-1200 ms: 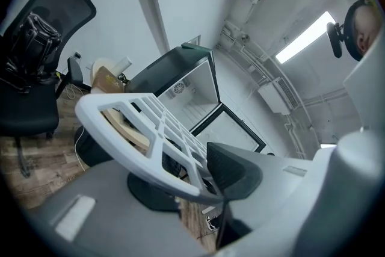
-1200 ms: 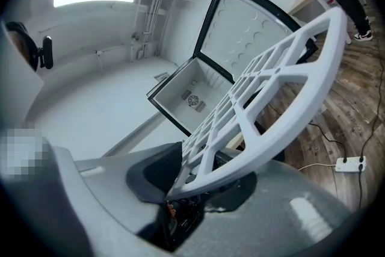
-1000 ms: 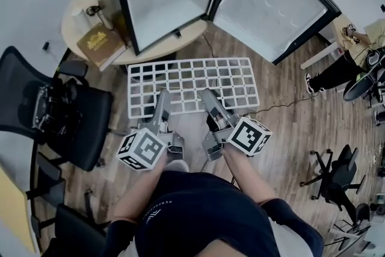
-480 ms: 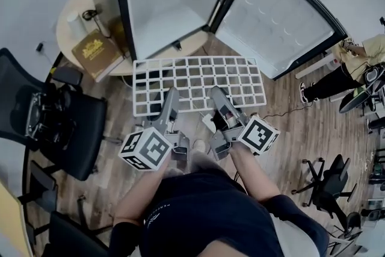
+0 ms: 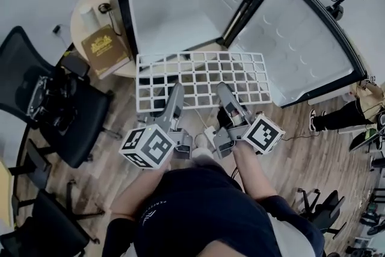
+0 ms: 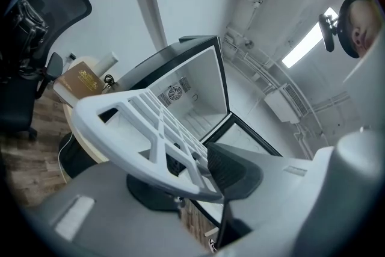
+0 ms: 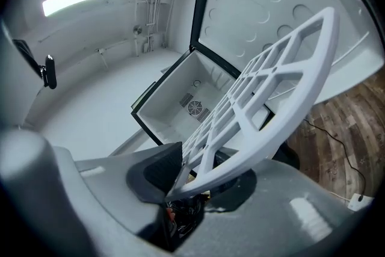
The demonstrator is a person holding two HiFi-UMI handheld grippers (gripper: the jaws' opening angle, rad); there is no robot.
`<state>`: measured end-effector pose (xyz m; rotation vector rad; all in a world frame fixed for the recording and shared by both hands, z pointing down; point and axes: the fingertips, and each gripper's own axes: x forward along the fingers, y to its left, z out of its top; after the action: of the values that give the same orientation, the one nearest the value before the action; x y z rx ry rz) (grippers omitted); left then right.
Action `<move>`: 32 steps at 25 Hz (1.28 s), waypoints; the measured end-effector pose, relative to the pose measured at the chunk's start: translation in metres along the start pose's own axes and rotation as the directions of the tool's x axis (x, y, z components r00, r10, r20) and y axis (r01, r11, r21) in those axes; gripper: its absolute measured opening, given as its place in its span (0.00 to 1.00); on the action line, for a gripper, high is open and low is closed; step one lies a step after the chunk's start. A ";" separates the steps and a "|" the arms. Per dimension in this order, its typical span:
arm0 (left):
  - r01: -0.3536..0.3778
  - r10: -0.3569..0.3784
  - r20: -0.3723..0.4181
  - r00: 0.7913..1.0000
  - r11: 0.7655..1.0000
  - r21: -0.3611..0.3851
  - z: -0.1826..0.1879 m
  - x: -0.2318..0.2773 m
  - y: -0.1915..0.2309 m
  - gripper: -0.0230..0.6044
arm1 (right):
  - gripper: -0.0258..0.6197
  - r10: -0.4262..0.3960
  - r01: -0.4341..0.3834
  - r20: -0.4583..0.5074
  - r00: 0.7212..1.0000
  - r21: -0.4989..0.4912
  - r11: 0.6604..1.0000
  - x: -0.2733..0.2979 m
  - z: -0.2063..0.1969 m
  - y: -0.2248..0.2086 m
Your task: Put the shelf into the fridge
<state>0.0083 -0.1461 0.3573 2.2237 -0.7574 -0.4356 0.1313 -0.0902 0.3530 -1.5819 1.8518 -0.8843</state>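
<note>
While the fridge [image 5: 180,9] stands open, door [image 5: 295,39] swung wide to the right, a white grid shelf [image 5: 201,75] is held level in the air just in front of its cavity, not yet inside. L gripper [image 5: 176,95] & R gripper [image 5: 224,93] each have jaws pinching the shelf's near edge. Brown book [image 5: 105,48] lies on round surface [image 5: 81,30] at left.

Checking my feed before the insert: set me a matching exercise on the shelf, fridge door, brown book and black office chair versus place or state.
1. shelf
2. fridge door
3. brown book
4. black office chair

a. on the round table
b. on the wood floor
c. swung open
d. clamped by left gripper and right gripper

Pairs: 1-d, 2-c, 3-a, 4-b
</note>
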 end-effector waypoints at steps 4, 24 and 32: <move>-0.043 0.042 0.046 0.998 0.999 0.013 0.000 0.023 -0.005 0.27 | 0.21 0.062 -0.062 -0.061 0.996 0.004 0.998 0.018 0.023 -0.012; -0.279 0.264 0.237 0.935 0.960 0.031 0.008 0.060 0.003 0.27 | 0.20 0.271 -0.257 -0.291 0.917 0.086 0.963 0.084 0.057 -0.036; -0.323 0.311 0.278 0.909 0.946 -0.002 0.009 0.065 0.003 0.27 | 0.20 0.304 -0.289 -0.330 0.894 0.096 0.953 0.094 0.065 -0.038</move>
<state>0.0521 -0.1936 0.3487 2.0496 -1.2664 -0.5752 0.1892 -0.1946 0.3418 -1.1238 2.2212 -1.0991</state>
